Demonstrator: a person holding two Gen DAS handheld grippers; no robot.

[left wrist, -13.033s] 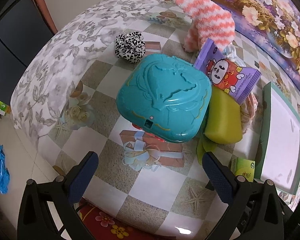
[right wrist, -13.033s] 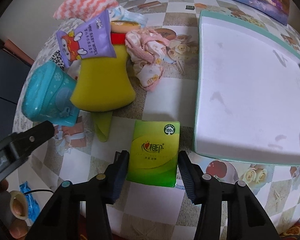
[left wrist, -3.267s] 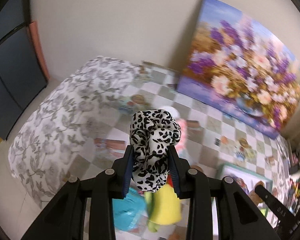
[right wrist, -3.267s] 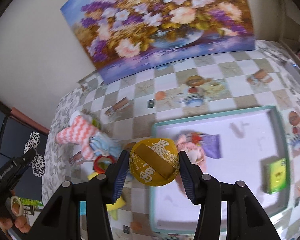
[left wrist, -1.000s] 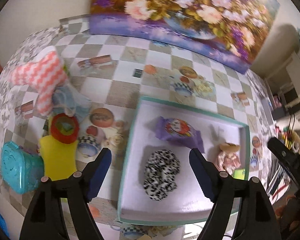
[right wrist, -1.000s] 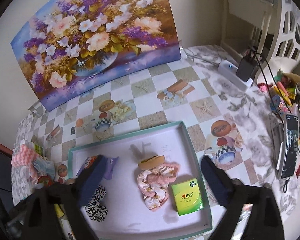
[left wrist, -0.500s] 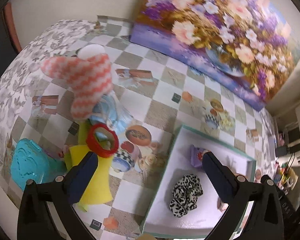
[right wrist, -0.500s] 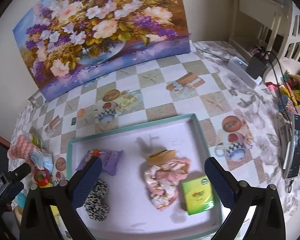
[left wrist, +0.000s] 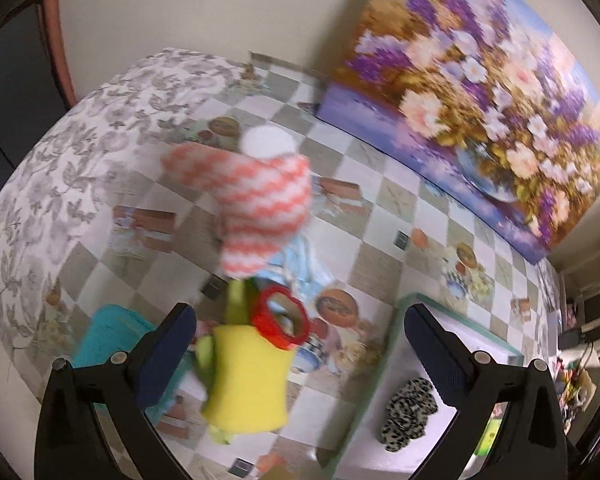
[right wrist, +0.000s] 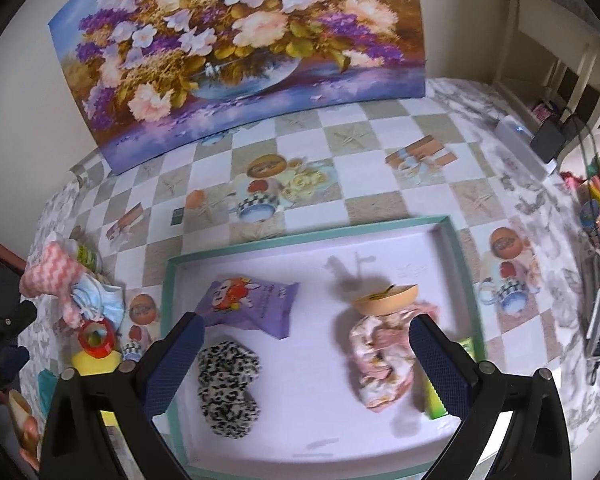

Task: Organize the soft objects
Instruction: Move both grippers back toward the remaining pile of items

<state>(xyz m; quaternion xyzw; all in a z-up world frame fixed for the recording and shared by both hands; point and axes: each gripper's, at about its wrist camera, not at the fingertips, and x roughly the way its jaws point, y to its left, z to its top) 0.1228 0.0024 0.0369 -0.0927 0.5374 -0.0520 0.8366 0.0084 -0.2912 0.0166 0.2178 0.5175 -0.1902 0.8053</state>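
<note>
A white tray with a teal rim (right wrist: 456, 248) holds a leopard-print scrunchie (right wrist: 226, 384), a purple wipes pack (right wrist: 252, 300), a pink floral cloth (right wrist: 380, 356), a round yellow piece (right wrist: 384, 294) and a green tissue pack (right wrist: 434, 396). My right gripper (right wrist: 306, 356) is open and empty above the tray. My left gripper (left wrist: 300, 344) is open and empty above a yellow sponge (left wrist: 248, 384) with a red ring (left wrist: 282, 322). A pink-and-white zigzag towel (left wrist: 256, 196) and a light blue cloth (left wrist: 300, 268) lie beyond. The scrunchie also shows at the lower right (left wrist: 408, 412).
A teal plastic case (left wrist: 108, 336) sits left of the sponge. A flower painting (right wrist: 236, 48) leans on the wall at the back of the table. A power strip (right wrist: 520, 140) and clutter lie at the right edge. A checked tablecloth (right wrist: 340, 140) covers the table.
My left gripper has swung left and down from the tray toward the sponge and towel pile. My right gripper has dropped a little closer over the tray. Both stay open.
</note>
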